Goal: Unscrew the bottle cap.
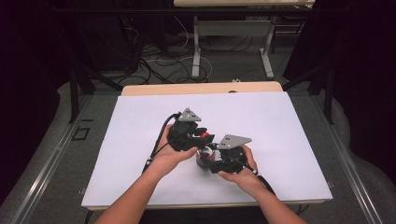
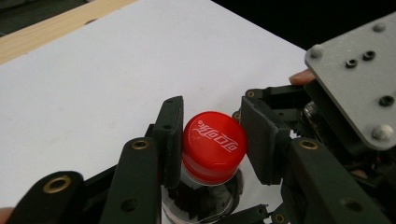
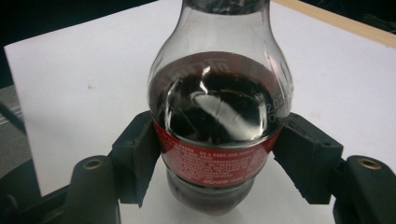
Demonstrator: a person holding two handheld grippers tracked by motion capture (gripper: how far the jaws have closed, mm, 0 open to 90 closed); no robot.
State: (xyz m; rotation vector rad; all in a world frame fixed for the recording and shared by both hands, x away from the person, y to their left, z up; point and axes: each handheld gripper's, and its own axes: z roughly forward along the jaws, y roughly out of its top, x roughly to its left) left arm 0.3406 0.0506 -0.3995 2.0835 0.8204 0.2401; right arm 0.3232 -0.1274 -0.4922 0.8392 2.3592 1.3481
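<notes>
Counter: white sheet over a wooden top, filling the middle of the high view.

Cola bottle: small clear plastic bottle, bulbous shoulder, dark drink up to the shoulder, red label with white print round its waist. Stands upright on the counter, just right of centre in the high view, between the two hands.

Right tongs: pinching the bottle at the label, one pad on each side.

Left tongs: clamped on the cap.

Cap: red, ribbed, white script on top.
</notes>
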